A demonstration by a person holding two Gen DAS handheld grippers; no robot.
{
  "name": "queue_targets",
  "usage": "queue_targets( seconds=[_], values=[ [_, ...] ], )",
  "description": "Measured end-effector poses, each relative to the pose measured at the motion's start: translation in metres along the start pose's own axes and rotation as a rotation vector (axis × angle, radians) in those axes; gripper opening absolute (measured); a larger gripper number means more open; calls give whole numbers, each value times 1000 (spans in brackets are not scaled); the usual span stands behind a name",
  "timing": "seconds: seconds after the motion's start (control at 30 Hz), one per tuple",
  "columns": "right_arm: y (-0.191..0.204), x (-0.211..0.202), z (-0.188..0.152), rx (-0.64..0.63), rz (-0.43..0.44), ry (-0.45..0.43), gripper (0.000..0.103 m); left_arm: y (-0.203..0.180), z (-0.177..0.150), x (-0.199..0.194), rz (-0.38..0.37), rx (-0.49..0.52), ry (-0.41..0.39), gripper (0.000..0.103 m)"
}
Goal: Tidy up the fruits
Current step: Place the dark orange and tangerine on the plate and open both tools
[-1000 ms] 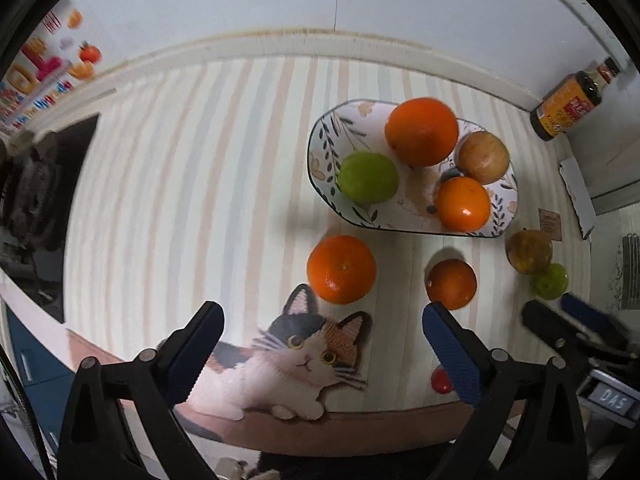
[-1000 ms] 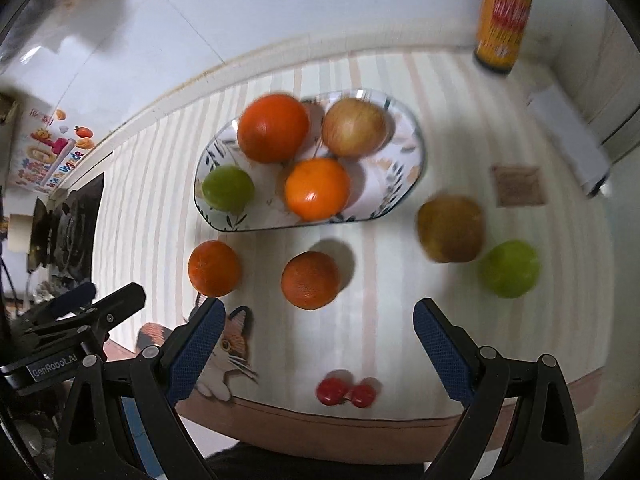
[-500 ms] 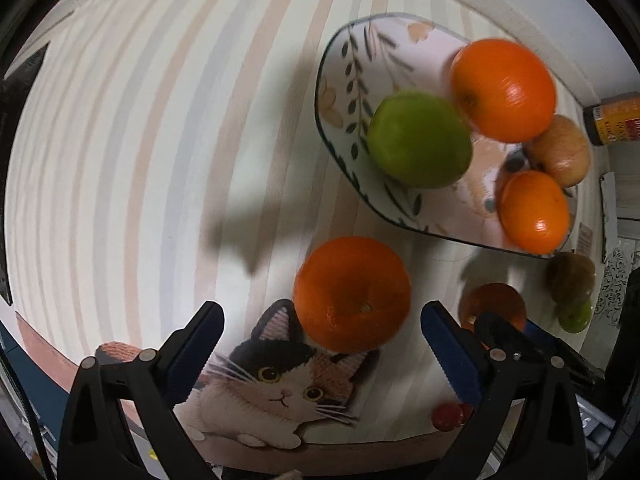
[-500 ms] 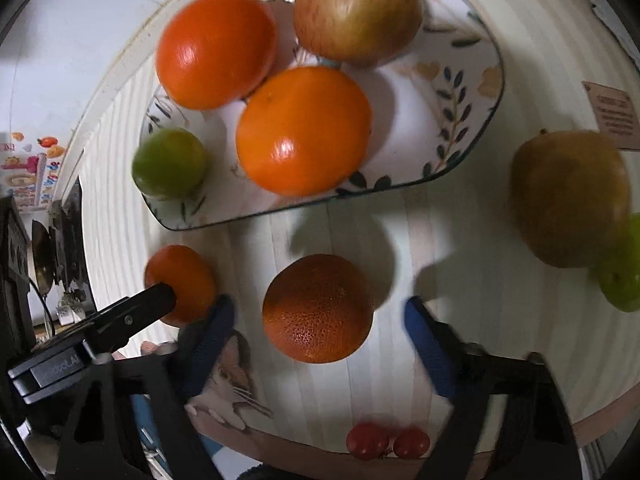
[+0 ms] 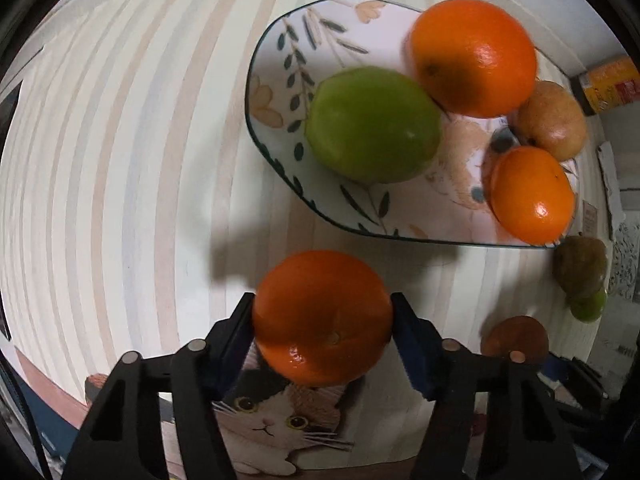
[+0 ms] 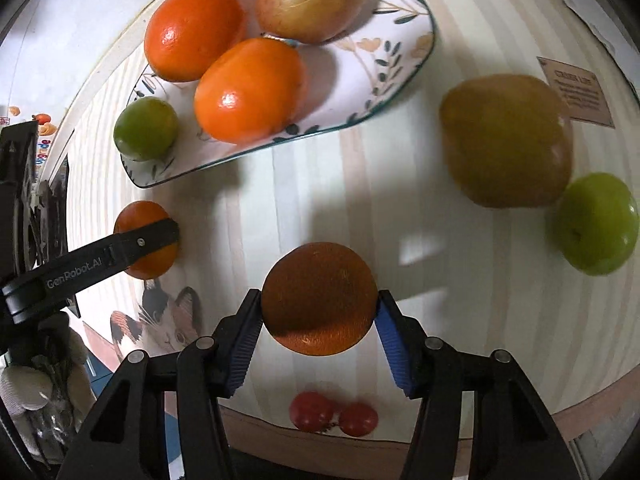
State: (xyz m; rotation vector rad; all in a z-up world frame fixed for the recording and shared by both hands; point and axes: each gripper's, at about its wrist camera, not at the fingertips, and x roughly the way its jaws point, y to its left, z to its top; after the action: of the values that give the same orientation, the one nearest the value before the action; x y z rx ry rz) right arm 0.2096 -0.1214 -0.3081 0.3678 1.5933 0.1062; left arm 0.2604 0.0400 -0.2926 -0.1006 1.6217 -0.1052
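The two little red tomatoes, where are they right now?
In the right wrist view the two red tomatoes lie side by side at the striped mat's near edge, just below the dark orange between the right gripper's jaws.

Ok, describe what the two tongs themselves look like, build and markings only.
Both tongs are matte black angular frames with round silver rivets at the joints. The left tongs and right tongs carry ribbed blue pads on the inner faces. From the right wrist view, the left tool's side reads "GenRobot.AI" in pale lettering.

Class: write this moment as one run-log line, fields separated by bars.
left tongs closing on bright orange | right tongs closing on dark orange | plate: four fruits
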Motion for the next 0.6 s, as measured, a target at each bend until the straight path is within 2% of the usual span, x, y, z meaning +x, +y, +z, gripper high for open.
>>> queue_targets(
  seconds=[0.17,0.27,0.4,0.47,0.6],
  values=[
    [-7,0,-8,-30,-17,1,59,-5,-32,-1,21,27,7,63],
    [-7,1,-11,-37,-20,-10,60,-3,-49,2,13,9,20,63],
    [-3,5,-13,-33,-3,-20,59,0,-54,0,2,-17,4,63],
    [-1,2,-13,-30,8,-27,59,4,-45,-4,-7,-28,-4,63],
    [5,-23,-8,-44,25,-86,59,1,-38,-32,-28,-28,-61,63]
  ],
)
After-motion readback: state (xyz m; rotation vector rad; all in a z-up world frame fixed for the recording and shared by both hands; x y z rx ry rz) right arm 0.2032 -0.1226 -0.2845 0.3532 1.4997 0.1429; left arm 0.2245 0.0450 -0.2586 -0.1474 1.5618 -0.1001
